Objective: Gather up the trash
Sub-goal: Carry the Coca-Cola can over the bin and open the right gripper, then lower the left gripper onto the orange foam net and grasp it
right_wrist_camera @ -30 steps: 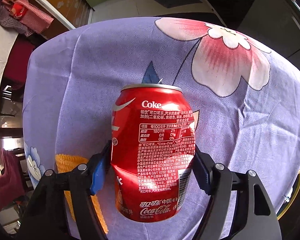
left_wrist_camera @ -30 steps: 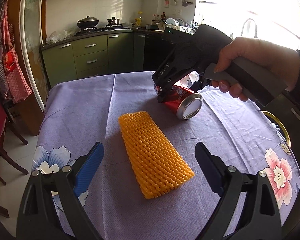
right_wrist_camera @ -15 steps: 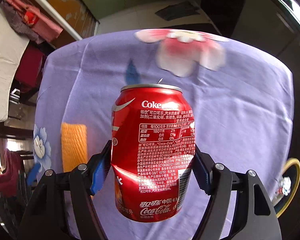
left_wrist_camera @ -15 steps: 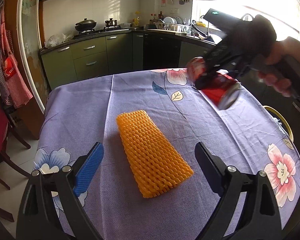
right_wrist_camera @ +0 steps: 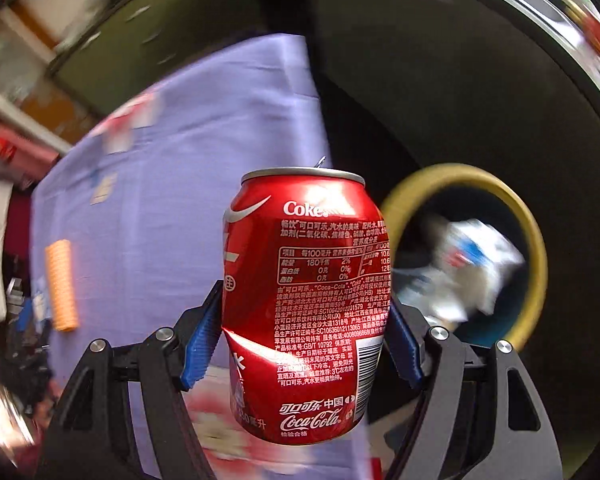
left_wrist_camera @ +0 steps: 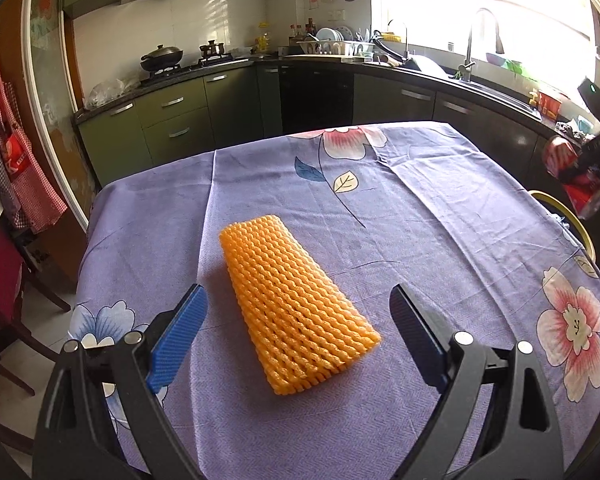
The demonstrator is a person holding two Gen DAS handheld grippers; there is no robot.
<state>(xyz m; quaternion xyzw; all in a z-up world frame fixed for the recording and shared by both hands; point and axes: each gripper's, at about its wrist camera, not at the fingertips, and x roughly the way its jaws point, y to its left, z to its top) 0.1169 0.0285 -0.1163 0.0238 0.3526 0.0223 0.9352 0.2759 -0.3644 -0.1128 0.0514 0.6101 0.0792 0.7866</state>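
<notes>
My right gripper (right_wrist_camera: 306, 316) is shut on a dented red Coke can (right_wrist_camera: 306, 304) and holds it in the air beyond the table's right edge, beside a yellow-rimmed bin (right_wrist_camera: 534, 240) with white trash inside. The can also shows at the right edge of the left wrist view (left_wrist_camera: 572, 172). My left gripper (left_wrist_camera: 298, 320) is open and hovers over an orange foam fruit net (left_wrist_camera: 296, 308) lying flat on the purple floral tablecloth (left_wrist_camera: 440, 216). The net shows small in the right wrist view (right_wrist_camera: 61, 286).
The bin's yellow rim (left_wrist_camera: 568, 212) peeks past the table's right edge. Green kitchen cabinets (left_wrist_camera: 172, 120) and a dark counter with a sink (left_wrist_camera: 452, 76) stand behind the table. A red chair (left_wrist_camera: 0, 292) is at the left.
My right gripper has carried the can from above the table out past its right edge, toward the bin. My left gripper and the foam net have barely moved.
</notes>
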